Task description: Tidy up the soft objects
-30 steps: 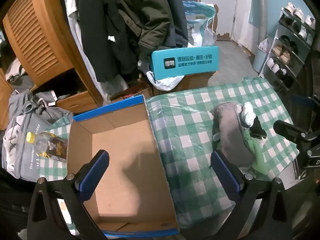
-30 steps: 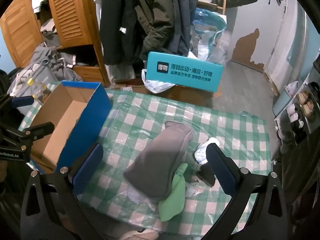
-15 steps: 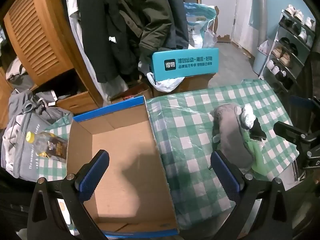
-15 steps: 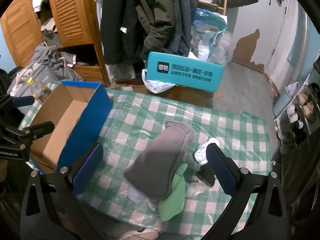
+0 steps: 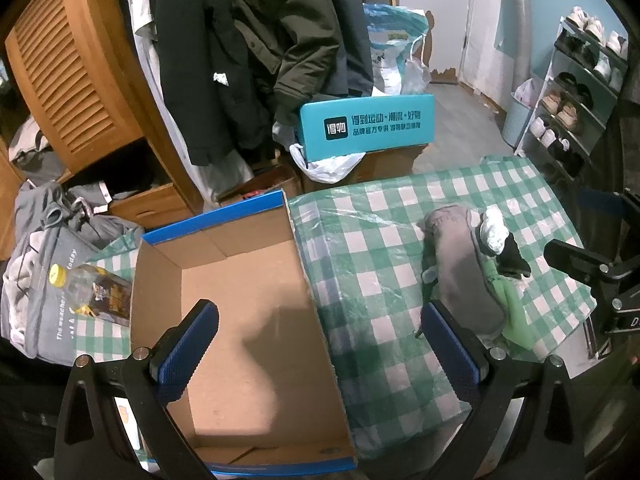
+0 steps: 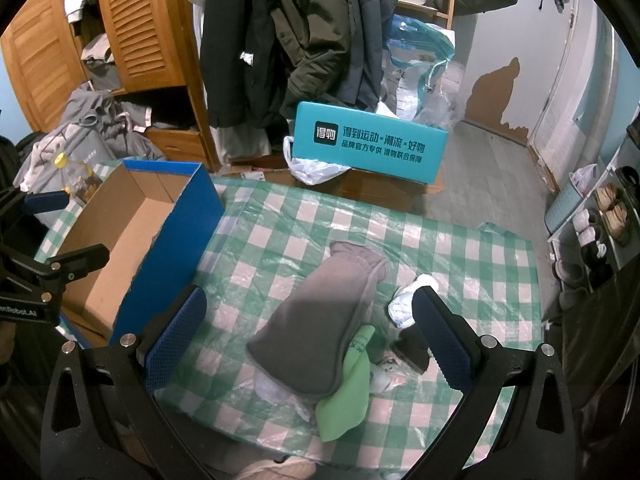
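— So, what do the soft things look like?

— They sit in a small heap on the green checked cloth [image 6: 460, 240] covering the table. A long grey cloth [image 6: 320, 320] lies on top, flat and slightly rumpled, running away from the near edge. A light green cloth [image 6: 348, 392] pokes out from under its near end, a crumpled white piece [image 6: 408, 300] sits just beside it on the right, and a small black piece [image 6: 412, 348] lies next to that.

— And the box?

— An open cardboard box [image 5: 240, 280] with blue outer walls stands on the left part of the table, well apart from the heap, with nothing visible inside.

— The claws?

— Both are spread wide with nothing between the blue pads. The left gripper [image 5: 320, 344] hangs over the box and the cloth edge; the right gripper [image 6: 308, 328] hangs over the heap, its pads either side of the grey cloth, not touching it as far as I can tell.

— What differs between the views?

— The left wrist view looks down onto the box floor and shows a bottle [image 5: 88, 292] with a yellow cap lying left of the box, plus shoe shelves [image 5: 580, 92] at the far right. The right wrist view shows the heap in full, including the green cloth's near end, and the box's blue side wall. Both show a teal box [image 6: 368, 148] and hanging coats [image 6: 280, 32] beyond the table.
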`<state>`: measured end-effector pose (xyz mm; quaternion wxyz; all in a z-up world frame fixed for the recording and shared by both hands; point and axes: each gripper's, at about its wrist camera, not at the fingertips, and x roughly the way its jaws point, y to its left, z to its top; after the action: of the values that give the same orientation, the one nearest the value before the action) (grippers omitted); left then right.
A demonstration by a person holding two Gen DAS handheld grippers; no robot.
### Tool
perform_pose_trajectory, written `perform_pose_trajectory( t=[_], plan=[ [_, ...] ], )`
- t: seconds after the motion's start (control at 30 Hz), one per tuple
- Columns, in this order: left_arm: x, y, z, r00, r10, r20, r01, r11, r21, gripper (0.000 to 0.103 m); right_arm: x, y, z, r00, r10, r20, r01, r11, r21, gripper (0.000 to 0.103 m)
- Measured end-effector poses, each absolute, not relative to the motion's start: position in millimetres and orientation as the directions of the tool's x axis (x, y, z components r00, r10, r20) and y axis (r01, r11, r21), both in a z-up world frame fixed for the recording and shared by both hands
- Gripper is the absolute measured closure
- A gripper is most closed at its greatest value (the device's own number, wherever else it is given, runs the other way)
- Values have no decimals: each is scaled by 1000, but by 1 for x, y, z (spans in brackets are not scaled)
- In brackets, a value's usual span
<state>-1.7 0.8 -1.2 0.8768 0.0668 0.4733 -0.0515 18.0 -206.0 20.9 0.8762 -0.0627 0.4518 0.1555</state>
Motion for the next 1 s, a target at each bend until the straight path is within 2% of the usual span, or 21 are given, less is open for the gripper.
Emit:
perform_pose_trajectory(
  t=[1.0],
  plan=[
    [-6,0,-3,543,-25,-839,151,986,69,1,17,-203,19,540,213,-814,-330,944,28,2]
  ],
)
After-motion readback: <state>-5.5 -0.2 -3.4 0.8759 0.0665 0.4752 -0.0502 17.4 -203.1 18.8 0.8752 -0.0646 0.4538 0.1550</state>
